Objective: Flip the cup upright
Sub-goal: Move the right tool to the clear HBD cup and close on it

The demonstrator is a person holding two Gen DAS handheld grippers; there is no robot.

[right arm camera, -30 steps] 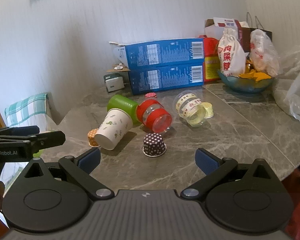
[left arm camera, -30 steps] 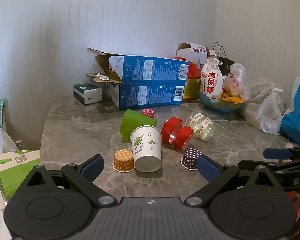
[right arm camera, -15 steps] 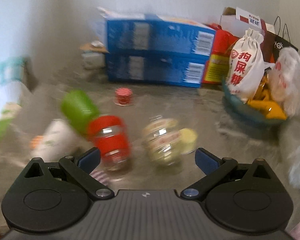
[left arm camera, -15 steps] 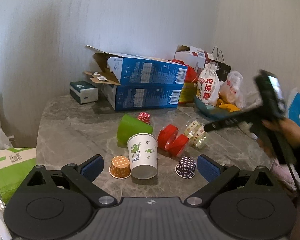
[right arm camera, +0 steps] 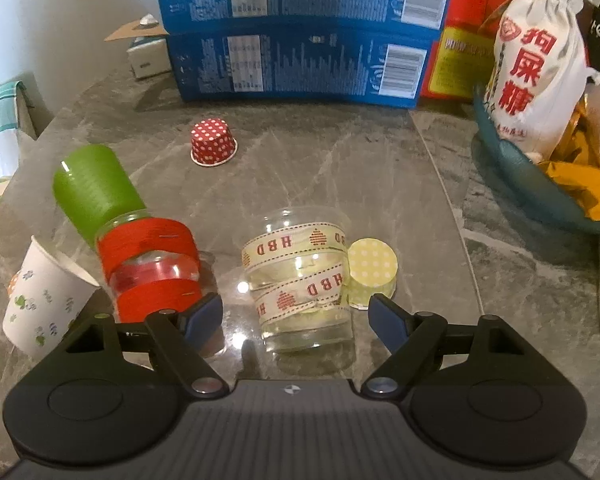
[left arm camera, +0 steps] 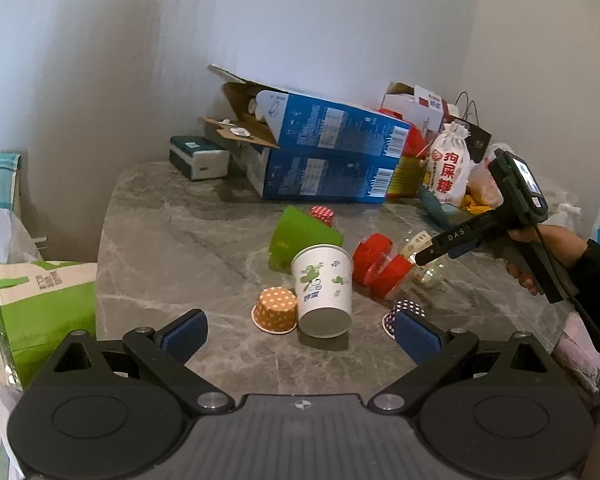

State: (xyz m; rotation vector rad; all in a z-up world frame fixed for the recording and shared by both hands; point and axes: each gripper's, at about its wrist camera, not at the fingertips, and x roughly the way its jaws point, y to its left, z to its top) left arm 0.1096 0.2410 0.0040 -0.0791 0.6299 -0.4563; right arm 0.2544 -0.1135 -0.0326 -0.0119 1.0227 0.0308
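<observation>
Right tool [right arm camera: 296,316] spread wide, ribbon-wrapped clear cup [right arm camera: 300,280] lying between fingers.

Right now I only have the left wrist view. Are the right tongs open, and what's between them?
Observer: Open. The right tongs straddle the clear ribbon cup, which lies on its side; neither pad touches it.
Operator: Anything hidden beside that cup?
Observer: A yellow dotted cup, base up, sits against its right side as that camera sees it.
Operator: Red-banded cup clear of the tongs?
Observer: Can't tell. The left pad overlaps the red-banded cup at its near end in that view.
</observation>
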